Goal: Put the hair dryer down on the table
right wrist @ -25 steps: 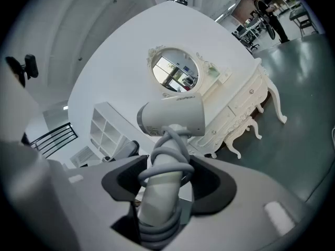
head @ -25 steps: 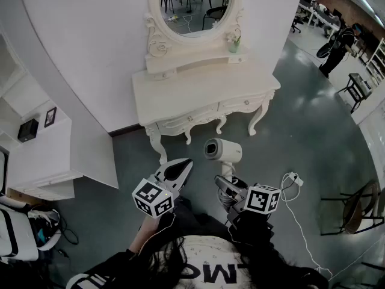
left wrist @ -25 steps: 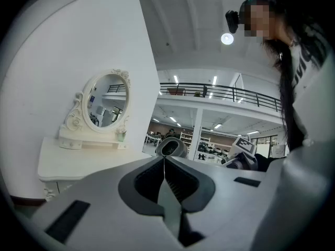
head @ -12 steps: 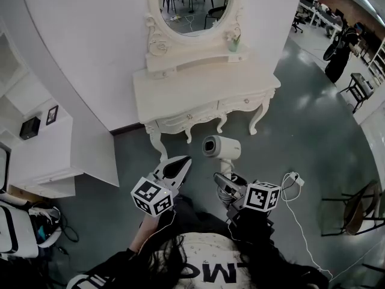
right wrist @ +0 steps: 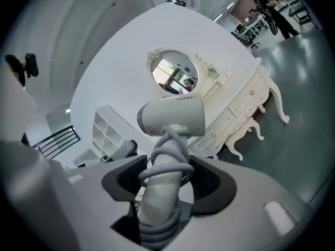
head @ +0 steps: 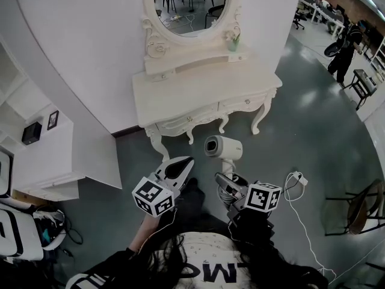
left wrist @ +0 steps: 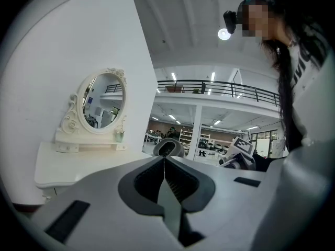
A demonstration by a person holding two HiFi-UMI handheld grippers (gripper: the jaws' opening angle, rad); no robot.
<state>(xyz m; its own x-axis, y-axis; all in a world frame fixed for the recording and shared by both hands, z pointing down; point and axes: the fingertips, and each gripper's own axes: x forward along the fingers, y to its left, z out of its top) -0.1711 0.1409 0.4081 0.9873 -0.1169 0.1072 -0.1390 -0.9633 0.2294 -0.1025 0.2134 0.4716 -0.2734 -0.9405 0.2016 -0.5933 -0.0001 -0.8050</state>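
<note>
The right gripper (head: 226, 188) grips the hair dryer (head: 223, 148) by its handle, in midair, short of the bench (head: 180, 95); nothing is set down yet. The left gripper (head: 179, 168) has its fingers together, empty.

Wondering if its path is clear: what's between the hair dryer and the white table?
Nothing: the head view shows only bare floor between the dryer, clamped in the right gripper, and the table.

- The front and middle of the bench (head: 198, 92) top are open to a tool from above.
- A mirror (head: 186, 2) and a small vase (head: 234, 41) stand along its back edge.
- Open floor (head: 295, 131) lies before the bench.
</note>
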